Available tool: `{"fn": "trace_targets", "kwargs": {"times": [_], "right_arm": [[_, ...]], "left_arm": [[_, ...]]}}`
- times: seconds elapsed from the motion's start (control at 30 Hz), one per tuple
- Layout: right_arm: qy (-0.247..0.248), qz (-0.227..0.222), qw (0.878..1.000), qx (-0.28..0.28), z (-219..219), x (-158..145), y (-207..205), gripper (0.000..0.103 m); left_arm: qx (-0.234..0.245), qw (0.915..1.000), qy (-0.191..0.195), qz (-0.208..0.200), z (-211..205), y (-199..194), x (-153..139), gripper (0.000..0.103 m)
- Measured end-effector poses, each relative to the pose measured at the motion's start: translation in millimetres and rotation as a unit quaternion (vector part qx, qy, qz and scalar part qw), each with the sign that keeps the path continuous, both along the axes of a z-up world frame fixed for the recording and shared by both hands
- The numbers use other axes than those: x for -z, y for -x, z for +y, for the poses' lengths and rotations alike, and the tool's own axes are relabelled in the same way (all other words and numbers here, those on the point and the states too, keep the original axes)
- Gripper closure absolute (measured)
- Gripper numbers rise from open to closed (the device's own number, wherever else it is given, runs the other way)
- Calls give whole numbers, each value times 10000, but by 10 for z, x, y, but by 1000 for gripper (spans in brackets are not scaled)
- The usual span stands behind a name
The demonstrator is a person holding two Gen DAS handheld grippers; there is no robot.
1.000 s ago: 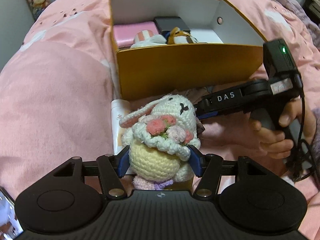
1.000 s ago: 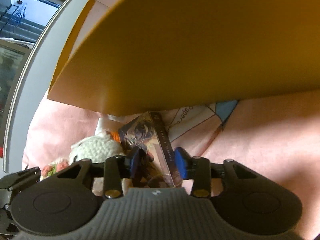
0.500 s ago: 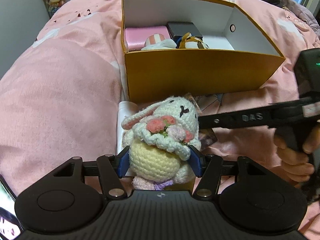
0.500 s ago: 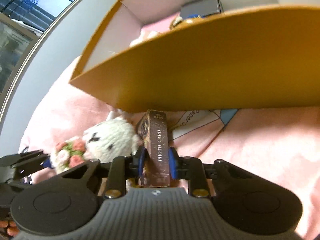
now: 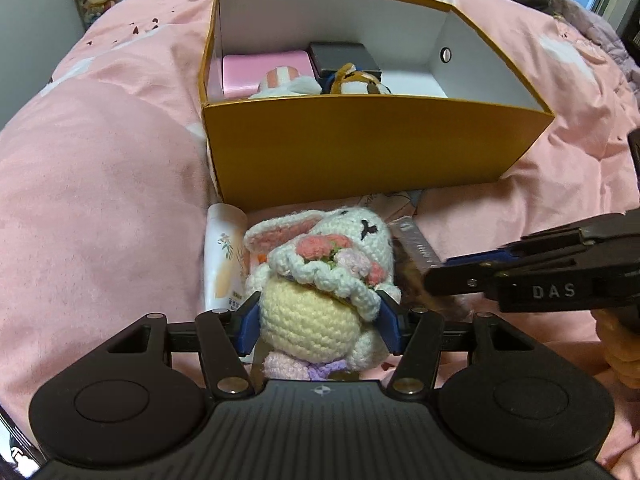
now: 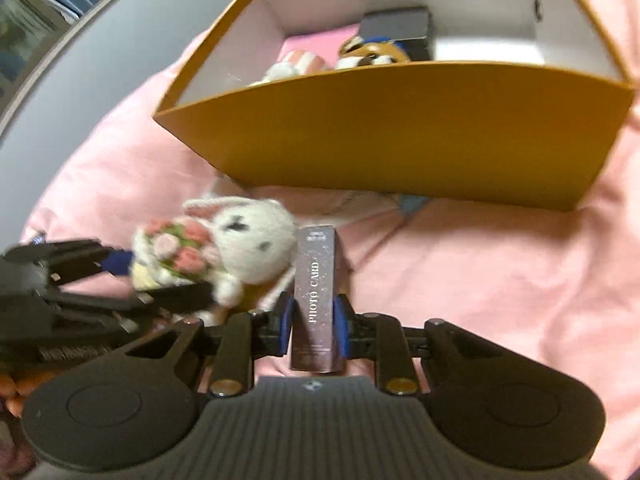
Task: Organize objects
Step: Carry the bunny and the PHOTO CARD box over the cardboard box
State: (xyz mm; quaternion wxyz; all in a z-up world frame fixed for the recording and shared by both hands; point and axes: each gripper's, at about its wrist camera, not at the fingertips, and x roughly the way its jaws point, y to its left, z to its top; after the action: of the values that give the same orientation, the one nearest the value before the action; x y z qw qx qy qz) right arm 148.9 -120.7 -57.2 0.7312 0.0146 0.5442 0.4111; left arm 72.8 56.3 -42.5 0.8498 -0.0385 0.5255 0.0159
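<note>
L gripper (image 5: pixel 320 326): blue pads clamped on the belly of the white-and-yellow crochet bunny with pink yarn flowers (image 5: pixel 320 280); grip low so head stays clear, upright, just in front of box.
R gripper (image 6: pixel 313 326): pinching slim brown glitter "PHOTO CARD" box (image 6: pixel 316 292) by narrow sides, held on end, prob. to slot in.
Orange cardboard box w/ white inside (image 5: pixel 360 144): open top, partly filled, room at right.

Indoor lighting dim and warm, shadows soft. Left wrist view sharp; right wrist view motion-blurred, worst at the crocheted rabbit (image 6: pixel 240 248). Strong fisheye bending at edges.
</note>
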Motion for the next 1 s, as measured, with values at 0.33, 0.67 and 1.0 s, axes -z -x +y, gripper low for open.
{"fn": "trace_targets", "kwargs": {"times": [0.33,0.67,1.0], "right_arm": [[185,36,9998,22,164,23,-65,76],[-506,-266,9956,746,-499,-636,-88,78],[-922,-1141,9792,1400,-827,-1274,-214,78]], "left_arm": [[-201,9995,218,-115,73,45,4,37],[-82,9932,965,-642,7,129,-471,38],[189,9806,825,-1770,-305,-213,-1056,38]]}}
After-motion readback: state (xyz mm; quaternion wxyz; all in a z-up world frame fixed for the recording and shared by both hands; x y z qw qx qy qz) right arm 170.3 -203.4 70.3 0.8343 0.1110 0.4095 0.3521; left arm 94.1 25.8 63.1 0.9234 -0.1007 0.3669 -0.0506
